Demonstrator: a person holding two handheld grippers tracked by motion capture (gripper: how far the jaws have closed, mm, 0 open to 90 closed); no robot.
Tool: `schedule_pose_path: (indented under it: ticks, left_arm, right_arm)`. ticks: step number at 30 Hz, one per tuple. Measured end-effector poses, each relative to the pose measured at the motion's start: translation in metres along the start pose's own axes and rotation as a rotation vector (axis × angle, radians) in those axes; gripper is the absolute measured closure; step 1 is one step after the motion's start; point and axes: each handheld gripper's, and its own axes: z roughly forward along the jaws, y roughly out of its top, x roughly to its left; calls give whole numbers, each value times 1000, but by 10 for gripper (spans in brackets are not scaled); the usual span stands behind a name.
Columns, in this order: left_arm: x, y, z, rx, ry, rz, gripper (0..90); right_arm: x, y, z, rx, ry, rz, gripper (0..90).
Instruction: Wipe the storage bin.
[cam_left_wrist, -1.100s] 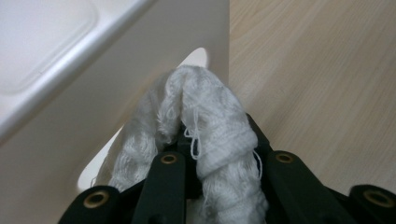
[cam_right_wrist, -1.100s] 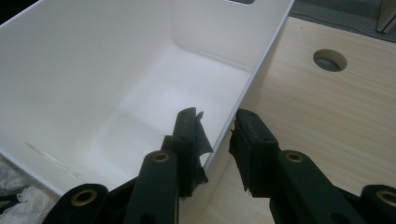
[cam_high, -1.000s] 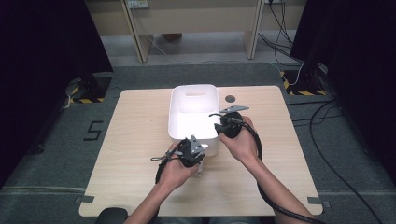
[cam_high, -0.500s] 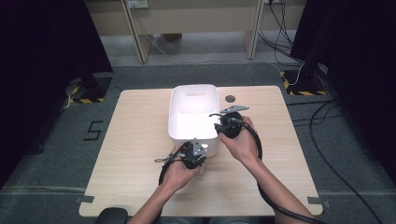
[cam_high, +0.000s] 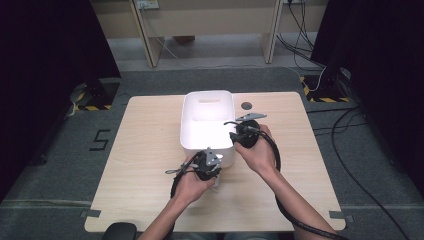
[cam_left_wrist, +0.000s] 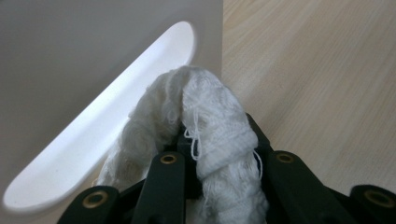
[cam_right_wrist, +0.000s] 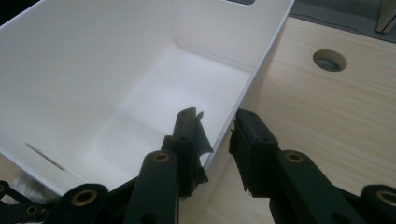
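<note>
Between the left gripper's (cam_left_wrist: 205, 154) nearly closed jaws sits a bundle of white cloth (cam_left_wrist: 205, 126), pinched tight, just outside the near end wall of the white bin (cam_high: 207, 102) and beside its handle slot (cam_left_wrist: 100, 126). From the high view the left gripper (cam_high: 206, 164) is at the bin's near right corner, low over the wooden table (cam_high: 145, 165). The right gripper (cam_right_wrist: 217, 140) straddles the bin's right wall, one jaw inside and one outside, part open; the pads look close to the wall, but whether they press on it cannot be told.

Judgement: the cloth is probably bound for the bin, which looks bare inside. To do this well, the right gripper should hold the bin steady, and the left should lift the cloth clear of the rim, carry it over the middle, and only then let go.
</note>
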Motion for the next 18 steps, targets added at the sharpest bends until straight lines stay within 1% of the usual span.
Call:
schedule_pose_path:
  ticks: [6, 10, 13, 18]
  left_arm:
    - [-1, 2, -2, -16, 2, -1, 748]
    - [-1, 7, -7, -27, -5, -4, 747]
    - [0, 11, -9, -38, -22, -29, 745]
    - [0, 13, -11, -37, -20, -20, 745]
  right_arm:
    - [1, 0, -1, 0, -3, -3, 711]
    - [0, 0, 0, 2, -1, 2, 711]
    - [0, 0, 0, 2, 1, 0, 711]
    - [0, 0, -1, 2, 0, 0, 711]
